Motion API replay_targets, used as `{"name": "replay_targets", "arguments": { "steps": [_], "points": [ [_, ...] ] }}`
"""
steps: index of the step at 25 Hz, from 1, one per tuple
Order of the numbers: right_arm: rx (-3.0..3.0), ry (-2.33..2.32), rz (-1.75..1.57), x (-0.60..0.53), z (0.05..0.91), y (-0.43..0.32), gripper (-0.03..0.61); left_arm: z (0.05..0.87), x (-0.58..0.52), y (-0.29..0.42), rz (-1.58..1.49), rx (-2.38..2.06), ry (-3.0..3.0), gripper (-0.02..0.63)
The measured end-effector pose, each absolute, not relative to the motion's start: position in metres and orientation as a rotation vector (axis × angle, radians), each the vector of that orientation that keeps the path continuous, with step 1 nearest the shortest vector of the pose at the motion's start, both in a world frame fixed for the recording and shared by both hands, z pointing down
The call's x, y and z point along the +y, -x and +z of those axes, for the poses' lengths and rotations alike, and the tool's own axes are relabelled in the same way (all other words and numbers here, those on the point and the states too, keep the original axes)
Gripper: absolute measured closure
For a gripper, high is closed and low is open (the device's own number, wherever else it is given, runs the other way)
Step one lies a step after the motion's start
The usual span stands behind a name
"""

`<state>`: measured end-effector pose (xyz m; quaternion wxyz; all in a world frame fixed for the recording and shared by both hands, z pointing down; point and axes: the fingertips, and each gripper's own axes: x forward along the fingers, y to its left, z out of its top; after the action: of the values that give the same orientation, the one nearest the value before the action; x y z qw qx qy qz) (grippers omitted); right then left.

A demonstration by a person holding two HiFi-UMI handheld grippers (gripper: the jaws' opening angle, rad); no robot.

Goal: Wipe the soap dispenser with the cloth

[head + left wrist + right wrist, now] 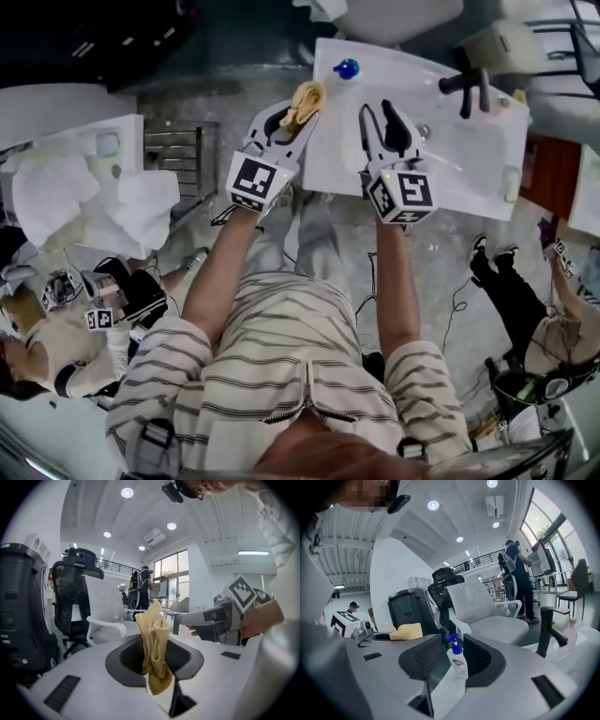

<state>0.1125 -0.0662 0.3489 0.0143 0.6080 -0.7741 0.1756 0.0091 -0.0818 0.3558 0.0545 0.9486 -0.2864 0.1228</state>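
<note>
Reaching forward and almost level on two forearms [217, 272] out of striped sleeves [159, 370], clenching a crumpled yellow fabric cloth [154, 641] upright in the left gripper [298, 116], holding the right gripper [378, 118] parted and empty, short of the blue-pumped pale plastic soap dispenser [346, 67] upright at the far edge of the white basin counter [469, 155].

The head view looks steeply down from above the person onto both forearms and the white washbasin [469, 159] just beyond them. The left gripper view rides on the left gripper [295, 111], faces almost level across the room and sits very close to the cloth [154, 644]. The right gripper view, on the right gripper [377, 109], faces likewise, towards the soap dispenser [457, 660]. Each gripper view catches the other gripper at its edge, and both share the office chair [483, 599]
</note>
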Motion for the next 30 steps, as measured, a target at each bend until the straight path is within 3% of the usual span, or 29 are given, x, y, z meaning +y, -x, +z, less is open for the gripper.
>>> {"name": "replay_targets", "arguments": {
  "steps": [4, 12, 30],
  "points": [
    [-2.403, -1.938, 0.528, -0.039, 0.326, -0.108, 0.468, 0.331, -0.060, 0.000, 0.355, -0.963, -2.841, 0.518],
    [-2.377, -2.003, 0.365, 0.006, 0.261, -0.097, 0.594, 0.263, -0.015, 0.007, 0.252, -1.014, -2.868, 0.518],
    [-2.361, -2.112, 0.163, 0.064, 0.191, -0.068, 0.592, 0.194, 0.040, 0.007, 0.130, -0.950, -3.028, 0.518]
  ]
}}
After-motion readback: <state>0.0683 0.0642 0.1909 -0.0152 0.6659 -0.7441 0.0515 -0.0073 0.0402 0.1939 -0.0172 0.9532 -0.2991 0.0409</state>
